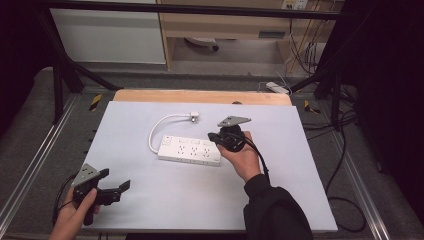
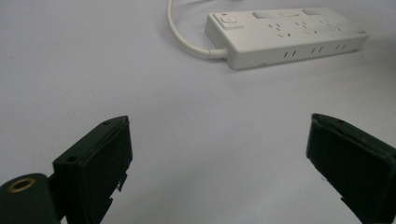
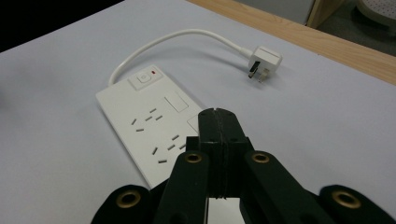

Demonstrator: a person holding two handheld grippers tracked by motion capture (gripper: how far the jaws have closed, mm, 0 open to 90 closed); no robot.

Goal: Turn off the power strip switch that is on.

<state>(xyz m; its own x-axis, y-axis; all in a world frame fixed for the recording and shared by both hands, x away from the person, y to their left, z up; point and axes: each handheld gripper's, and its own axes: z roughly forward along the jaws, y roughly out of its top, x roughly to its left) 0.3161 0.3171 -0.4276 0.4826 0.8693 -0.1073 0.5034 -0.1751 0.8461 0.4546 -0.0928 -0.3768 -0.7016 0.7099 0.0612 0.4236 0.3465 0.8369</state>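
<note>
power strip (image 1: 190,149) under right gripper (image 1: 223,138), left gripper (image 1: 116,186) apart

A white power strip (image 1: 190,150) lies flat near the middle of the pale worktop (image 1: 150,200). It has a button with a small red light at one end. Its white cord (image 1: 159,129) curves round to a plug (image 1: 194,117) lying nearby.

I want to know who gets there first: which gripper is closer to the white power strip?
Right. The right gripper hovers over the power strip; the left gripper sits far off near the table's front corner.
</note>
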